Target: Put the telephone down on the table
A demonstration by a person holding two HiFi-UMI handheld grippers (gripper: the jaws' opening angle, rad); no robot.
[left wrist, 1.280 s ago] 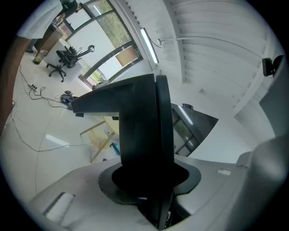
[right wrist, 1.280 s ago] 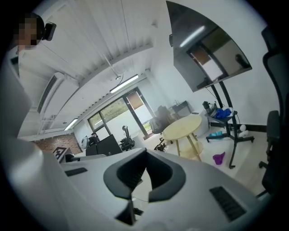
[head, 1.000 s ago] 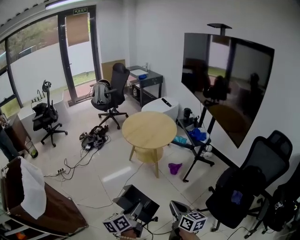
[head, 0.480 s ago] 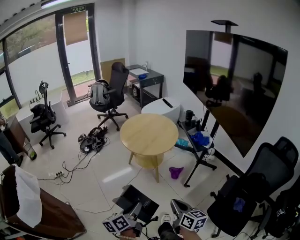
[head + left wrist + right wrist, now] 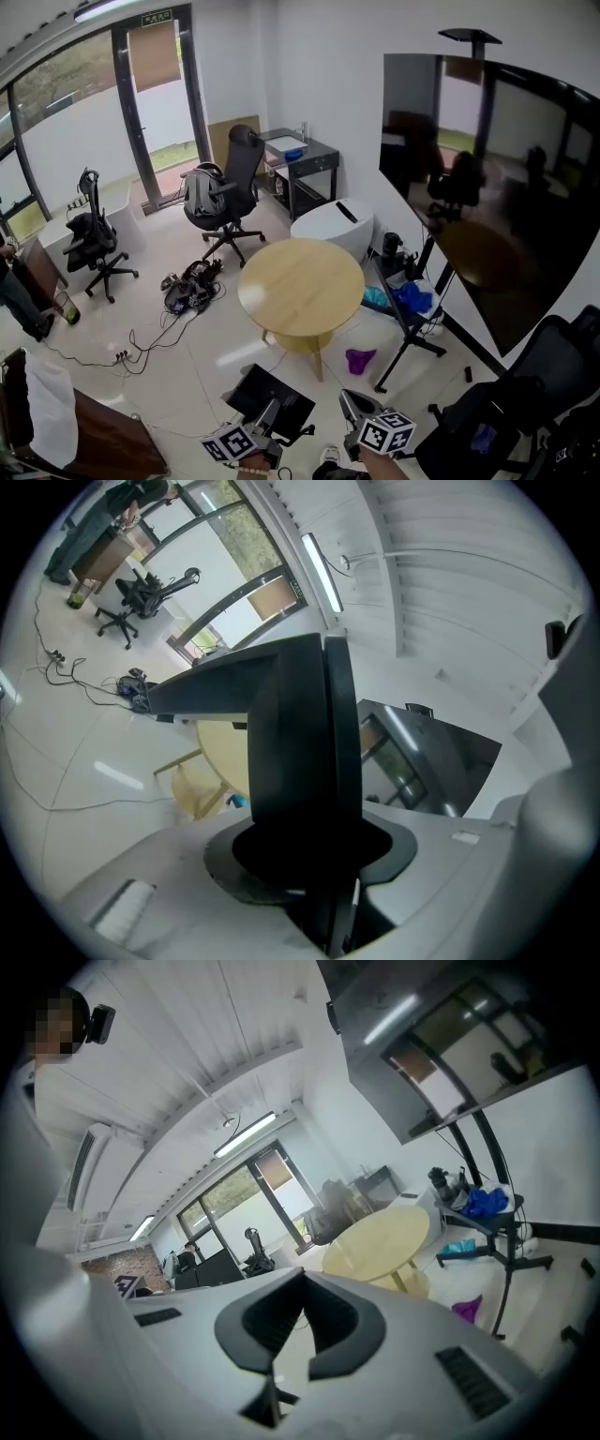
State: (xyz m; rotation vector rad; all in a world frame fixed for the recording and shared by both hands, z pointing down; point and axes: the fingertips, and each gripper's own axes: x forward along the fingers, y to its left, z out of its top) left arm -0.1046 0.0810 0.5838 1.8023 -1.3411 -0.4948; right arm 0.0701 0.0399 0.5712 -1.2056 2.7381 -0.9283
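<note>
Office floor, pale tile, round wooden table (image 5: pixel 300 286) at centre of the head view. Left gripper (image 5: pixel 272 420): jaws clamped on the telephone (image 5: pixel 300 752), which reads as a flat black slab standing on edge between them and fills the middle of the left gripper view. Right gripper (image 5: pixel 300 1288): pads meet at the tips with nothing between them, so it is closed and empty, held just beside the left one at the bottom edge of the head view. Change over the last second: the table top has grown in frame and slid lower, toward the grippers; the big dark screen (image 5: pixel 497 187) on its stand has drifted right and partly out of frame. Both grippers have kept the same low position relative to the camera. Judgement: the person is walking up to the table, carry phase only. Telephone still in the air, well apart from the table top, with open floor between; placing not yet begun. Table top looks bare, so any spot should serve.
</note>
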